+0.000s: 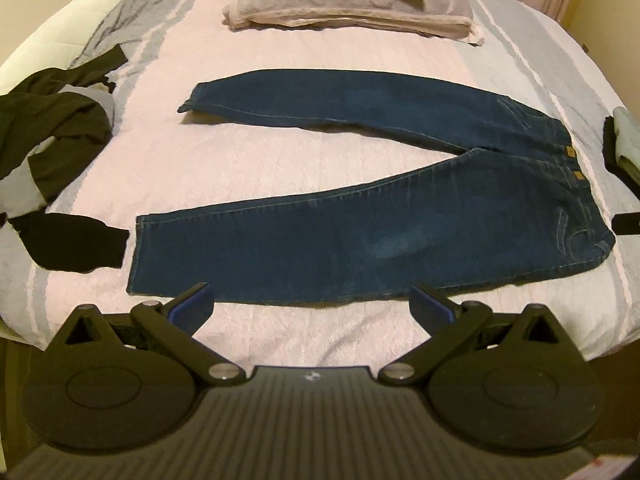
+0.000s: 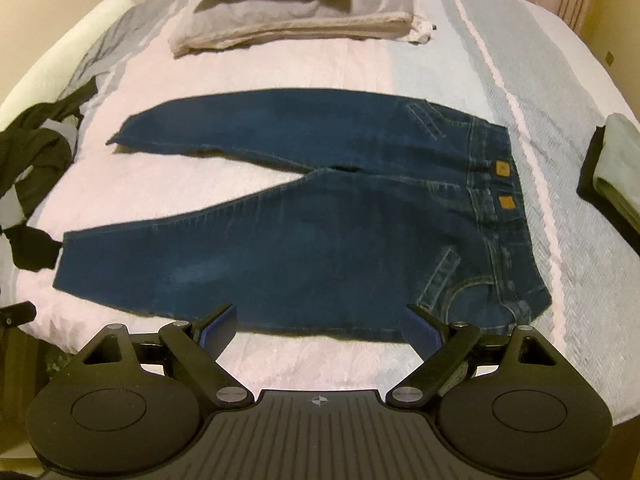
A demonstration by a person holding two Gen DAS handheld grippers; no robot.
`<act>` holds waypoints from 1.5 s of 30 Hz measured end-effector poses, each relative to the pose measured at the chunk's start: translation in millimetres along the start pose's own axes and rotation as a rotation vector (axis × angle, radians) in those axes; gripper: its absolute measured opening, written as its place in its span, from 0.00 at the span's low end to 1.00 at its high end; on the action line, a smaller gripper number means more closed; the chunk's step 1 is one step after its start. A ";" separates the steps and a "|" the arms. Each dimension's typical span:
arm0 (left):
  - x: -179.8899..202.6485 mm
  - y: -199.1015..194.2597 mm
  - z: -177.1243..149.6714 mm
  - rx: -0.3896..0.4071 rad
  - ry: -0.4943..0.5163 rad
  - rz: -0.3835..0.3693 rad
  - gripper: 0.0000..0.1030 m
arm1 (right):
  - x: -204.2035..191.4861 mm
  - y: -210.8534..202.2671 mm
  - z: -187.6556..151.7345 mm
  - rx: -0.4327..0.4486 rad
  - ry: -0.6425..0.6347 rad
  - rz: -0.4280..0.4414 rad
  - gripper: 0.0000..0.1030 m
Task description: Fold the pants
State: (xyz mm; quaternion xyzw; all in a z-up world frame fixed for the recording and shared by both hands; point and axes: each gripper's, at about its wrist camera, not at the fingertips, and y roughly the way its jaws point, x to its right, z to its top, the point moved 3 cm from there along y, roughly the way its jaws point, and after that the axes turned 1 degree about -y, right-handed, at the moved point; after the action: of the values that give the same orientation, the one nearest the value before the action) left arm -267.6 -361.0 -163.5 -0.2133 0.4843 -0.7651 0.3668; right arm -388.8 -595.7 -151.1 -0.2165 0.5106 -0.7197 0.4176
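Two views, left wrist first: jeans [image 1: 360, 240] lie flat on the bed [image 1: 280, 160], long axis crosswise, hems left, waist right.
Left gripper [image 1: 312, 300]: tilted downward, jaws spread, empty, just short of the near leg.
Right wrist view: right gripper [image 2: 320, 320] spread, empty, over the near edge beside the waistband [image 2: 496, 200].

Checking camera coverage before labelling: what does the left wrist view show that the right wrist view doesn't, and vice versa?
Left wrist only: the left claw, open, just short of the near leg's lower edge, and the whole spread of the black garment at the left.

Right wrist only: the right claw, open, at the near leg's edge by the hip; a white item beside the folded blankets.

Both: the jeans flat on the bed, legs splayed, waistband to the right; the folded blankets with a green pillow on top.
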 end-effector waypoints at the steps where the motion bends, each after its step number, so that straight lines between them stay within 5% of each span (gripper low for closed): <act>1: 0.2 2.6 -0.6 -0.004 0.002 -0.005 0.99 | 0.4 0.1 -0.6 -0.002 0.009 -0.004 0.84; 20: 26.7 23.2 26.7 -0.004 0.070 -0.078 0.99 | 35.7 -9.8 -10.3 -0.020 0.074 -0.119 0.84; 37: 32.6 29.4 23.5 -0.012 0.099 -0.082 0.99 | 45.3 -9.6 -21.8 -0.031 0.098 -0.125 0.84; 40: 30.3 32.0 20.6 -0.007 0.126 -0.081 0.99 | 46.1 -7.2 -23.7 0.005 0.052 -0.118 0.84; 45: 23.7 42.2 7.1 0.075 0.295 -0.065 0.99 | 36.7 5.2 -41.9 0.107 -0.225 -0.176 0.84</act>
State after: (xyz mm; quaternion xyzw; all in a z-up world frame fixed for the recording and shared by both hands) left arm -263.0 -394.3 -198.9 -0.1001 0.4968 -0.8172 0.2745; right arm -438.3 -603.3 -176.2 -0.3173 0.4006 -0.7509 0.4184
